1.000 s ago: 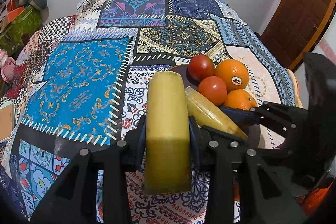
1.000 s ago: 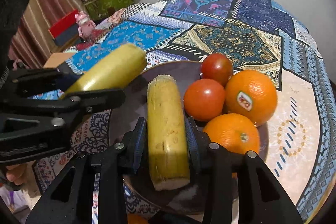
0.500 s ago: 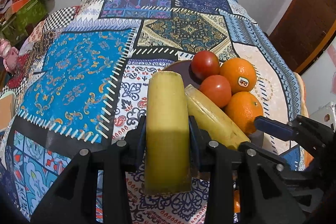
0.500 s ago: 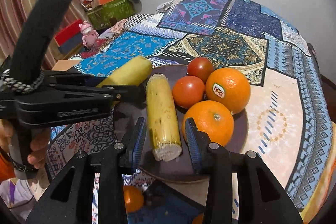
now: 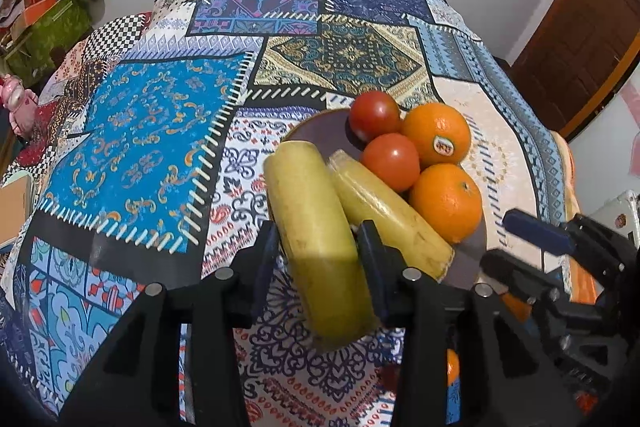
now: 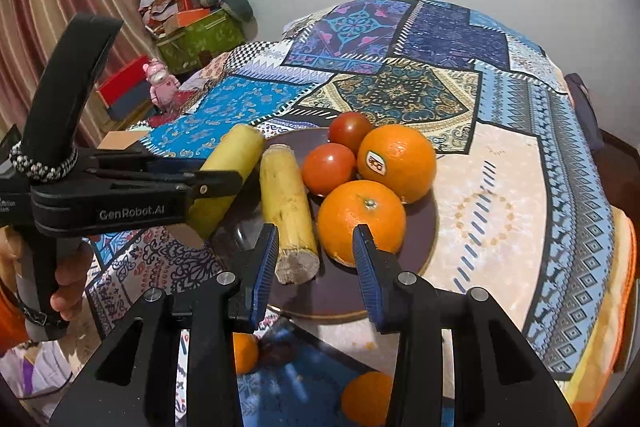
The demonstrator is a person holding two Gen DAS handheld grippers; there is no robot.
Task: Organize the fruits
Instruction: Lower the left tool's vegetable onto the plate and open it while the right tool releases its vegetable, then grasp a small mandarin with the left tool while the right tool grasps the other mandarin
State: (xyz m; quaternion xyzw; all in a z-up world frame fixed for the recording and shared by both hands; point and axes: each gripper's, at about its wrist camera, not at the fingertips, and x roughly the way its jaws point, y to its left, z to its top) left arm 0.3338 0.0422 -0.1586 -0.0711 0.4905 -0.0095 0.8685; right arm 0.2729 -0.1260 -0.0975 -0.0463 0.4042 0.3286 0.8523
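The left tool (image 5: 316,247) has just been spreading its jaws, yet the banana piece (image 5: 320,239) sits between them, tilted, its far end over the near-left rim of the dark plate (image 6: 420,227); the right tool (image 6: 314,259) is spread and empty, just near the second banana piece (image 6: 286,211) lying on the plate. Risk, as I judge it: the loosened piece could slide off the rim onto the patterned counter (image 6: 500,187) (it hangs half outside). The plate's right holds two tomatoes and two oranges; open room lies along its near-left.
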